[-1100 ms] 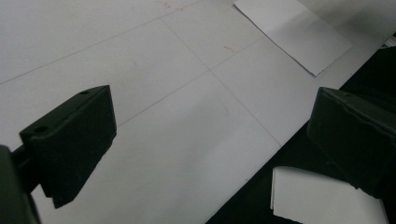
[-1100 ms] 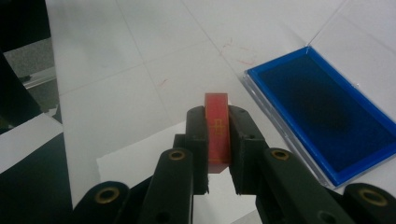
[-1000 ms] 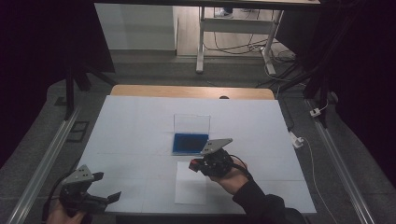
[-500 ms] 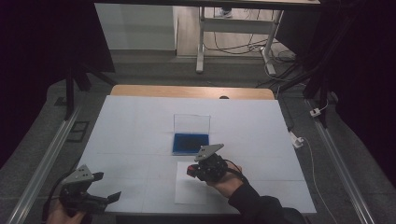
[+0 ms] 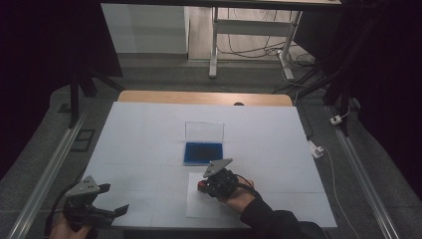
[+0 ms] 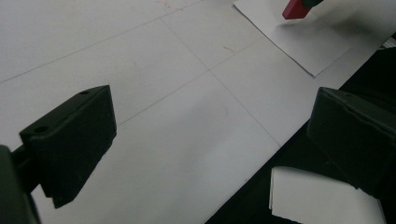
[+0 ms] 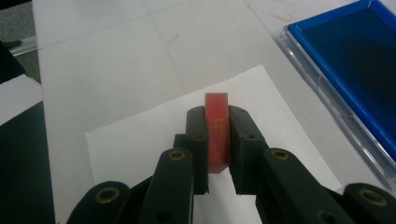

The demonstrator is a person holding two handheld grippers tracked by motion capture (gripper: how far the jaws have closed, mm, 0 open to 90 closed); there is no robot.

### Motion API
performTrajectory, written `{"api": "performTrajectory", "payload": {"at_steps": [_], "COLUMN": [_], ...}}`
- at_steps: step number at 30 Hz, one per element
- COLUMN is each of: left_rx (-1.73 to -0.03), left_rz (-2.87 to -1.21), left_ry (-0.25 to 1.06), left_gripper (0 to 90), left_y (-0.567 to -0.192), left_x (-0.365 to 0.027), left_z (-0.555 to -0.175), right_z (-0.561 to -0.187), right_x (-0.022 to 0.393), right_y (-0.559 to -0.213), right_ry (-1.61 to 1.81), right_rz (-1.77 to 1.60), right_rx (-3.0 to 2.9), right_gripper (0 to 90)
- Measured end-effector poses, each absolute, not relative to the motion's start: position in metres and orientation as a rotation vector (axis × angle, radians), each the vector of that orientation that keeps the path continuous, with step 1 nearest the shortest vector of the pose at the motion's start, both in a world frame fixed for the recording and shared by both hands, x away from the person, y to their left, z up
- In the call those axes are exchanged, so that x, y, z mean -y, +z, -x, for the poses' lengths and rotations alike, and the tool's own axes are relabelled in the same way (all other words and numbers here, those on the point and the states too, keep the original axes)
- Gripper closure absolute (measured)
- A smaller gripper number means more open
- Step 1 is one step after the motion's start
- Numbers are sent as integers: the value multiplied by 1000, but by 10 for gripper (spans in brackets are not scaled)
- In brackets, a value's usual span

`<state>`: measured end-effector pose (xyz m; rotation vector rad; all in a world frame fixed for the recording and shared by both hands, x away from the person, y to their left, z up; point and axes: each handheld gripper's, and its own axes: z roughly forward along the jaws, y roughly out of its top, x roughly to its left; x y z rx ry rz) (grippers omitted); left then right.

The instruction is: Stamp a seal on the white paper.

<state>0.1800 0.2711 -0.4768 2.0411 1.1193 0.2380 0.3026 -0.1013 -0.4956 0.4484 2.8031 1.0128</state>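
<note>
My right gripper (image 5: 205, 185) (image 7: 217, 119) is shut on a small red stamp block (image 7: 216, 128) (image 5: 200, 186) with yellow marks on its side. It holds the stamp just above a white sheet of paper (image 5: 199, 208) (image 7: 149, 135), near the sheet's upper left corner. Behind the sheet lies a blue ink pad (image 5: 203, 153) (image 7: 359, 60) in a clear case whose lid stands upright. Down at the table's front left corner, my left gripper (image 5: 112, 199) (image 6: 210, 135) stands open with nothing between its jaws. Its own view catches the red stamp (image 6: 294, 8) over the sheet (image 6: 308, 42) at top right.
A white mat (image 5: 149, 129) with faint grid lines covers the table. Metal rails (image 5: 45, 174) run along both sides. A wooden strip (image 5: 199, 97) borders the far edge, and a small white plug (image 5: 316, 148) lies at the right edge. A white slip (image 6: 322, 196) lies below the table's front edge.
My right gripper has sunk and drifted left with the red stamp, from beside the ink pad's front edge down over the white sheet. The left gripper has kept still.
</note>
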Motion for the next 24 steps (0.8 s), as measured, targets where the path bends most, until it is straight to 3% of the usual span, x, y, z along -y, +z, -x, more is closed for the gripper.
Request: {"api": "performTrajectory", "payload": {"at_steps": [24], "left_rx": [-1116], "left_rz": [-2049], "left_ry": [241], "left_gripper": [17], "left_y": [-477], "left_x": [-271], "left_z": [-180], "right_z": [-299], "right_x": [101], "right_y": [-507], "right_ry": [979], "right_rz": [-400], "right_rx": [-2782], "right_gripper": [802]}}
